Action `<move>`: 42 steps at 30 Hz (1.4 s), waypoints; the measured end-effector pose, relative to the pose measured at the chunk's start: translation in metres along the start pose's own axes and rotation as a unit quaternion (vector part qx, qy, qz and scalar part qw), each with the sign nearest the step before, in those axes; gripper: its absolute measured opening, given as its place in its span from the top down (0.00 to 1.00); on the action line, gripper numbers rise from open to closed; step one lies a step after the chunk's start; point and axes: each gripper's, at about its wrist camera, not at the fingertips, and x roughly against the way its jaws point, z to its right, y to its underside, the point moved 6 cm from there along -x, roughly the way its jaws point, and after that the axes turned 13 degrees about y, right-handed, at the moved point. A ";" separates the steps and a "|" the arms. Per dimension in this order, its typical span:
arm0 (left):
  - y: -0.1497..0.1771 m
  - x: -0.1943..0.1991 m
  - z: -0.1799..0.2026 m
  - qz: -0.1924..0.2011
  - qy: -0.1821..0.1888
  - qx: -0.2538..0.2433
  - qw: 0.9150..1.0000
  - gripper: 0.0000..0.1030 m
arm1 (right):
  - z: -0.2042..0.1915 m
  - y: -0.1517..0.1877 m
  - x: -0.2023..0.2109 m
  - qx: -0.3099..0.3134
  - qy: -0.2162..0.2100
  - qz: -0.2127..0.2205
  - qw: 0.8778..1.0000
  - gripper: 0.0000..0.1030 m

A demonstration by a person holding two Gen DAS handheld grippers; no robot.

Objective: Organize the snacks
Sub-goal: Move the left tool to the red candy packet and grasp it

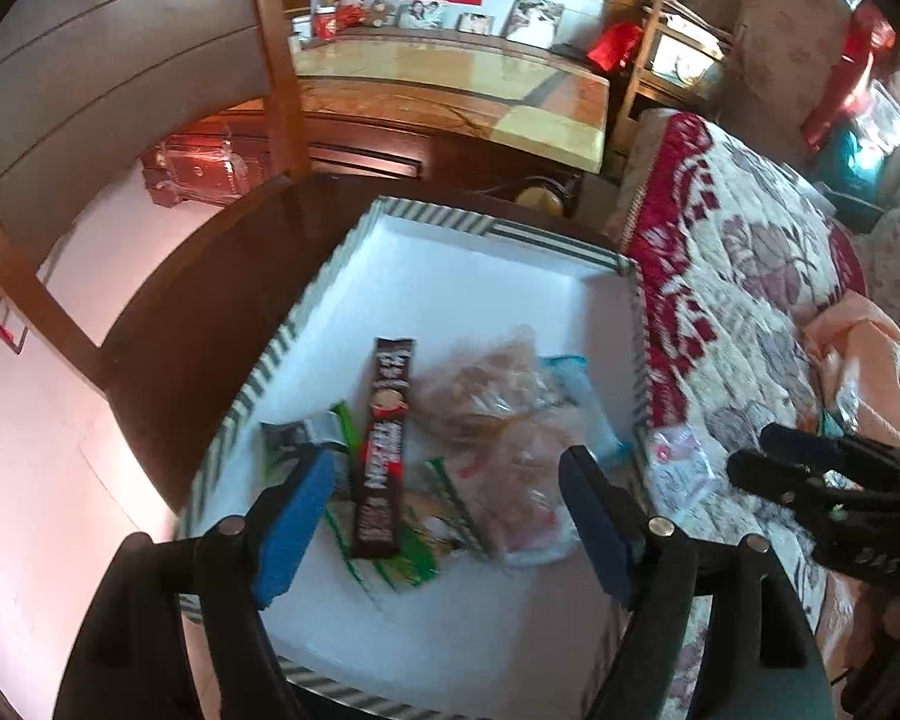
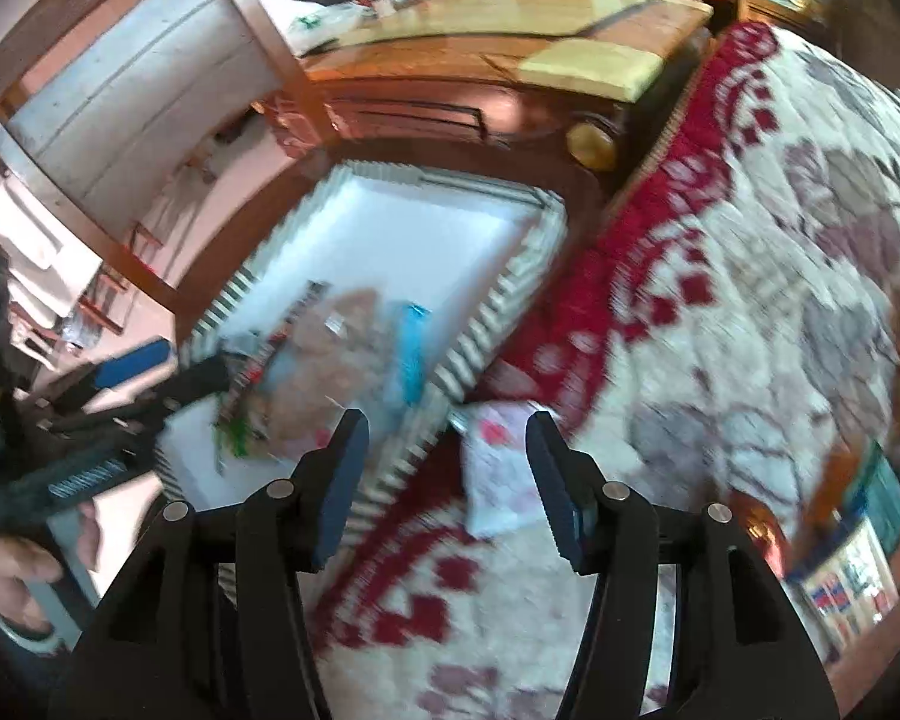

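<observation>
Left tongs (image 1: 447,516): spread wide, nothing held; hung over the near end of the striped tray (image 1: 498,228), blue pads either side of the snack pile.
Right tongs (image 2: 447,483): spread wide, nothing gripped; a small clear packet (image 2: 501,474) is seen between the pads, lying on the quilt (image 2: 750,240).
Snacks: coffee stick (image 1: 387,450), clear bagged snacks (image 1: 504,414), green wrappers (image 1: 390,564), all inside the tray.
Packet position: just outside the tray, at its 4 o'clock corner.
Surface (image 1: 222,300): dark wood, tray carried on it.
</observation>
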 end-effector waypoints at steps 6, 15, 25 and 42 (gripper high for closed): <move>0.008 -0.002 0.032 -0.014 0.023 -0.020 0.999 0.23 | 0.031 0.035 -0.010 0.000 0.033 -0.022 0.999 0.47; 0.019 -0.021 0.084 -0.042 0.066 -0.022 0.997 0.21 | 0.102 0.076 0.001 -0.067 0.056 -0.035 0.996 0.47; 0.022 -0.039 0.136 -0.068 0.084 -0.046 0.993 0.21 | 0.129 0.095 0.013 -0.085 0.057 -0.034 0.994 0.47; 0.040 -0.125 0.250 -0.173 0.095 -0.163 0.967 0.16 | 0.191 0.122 0.030 -0.156 0.053 -0.026 0.986 0.47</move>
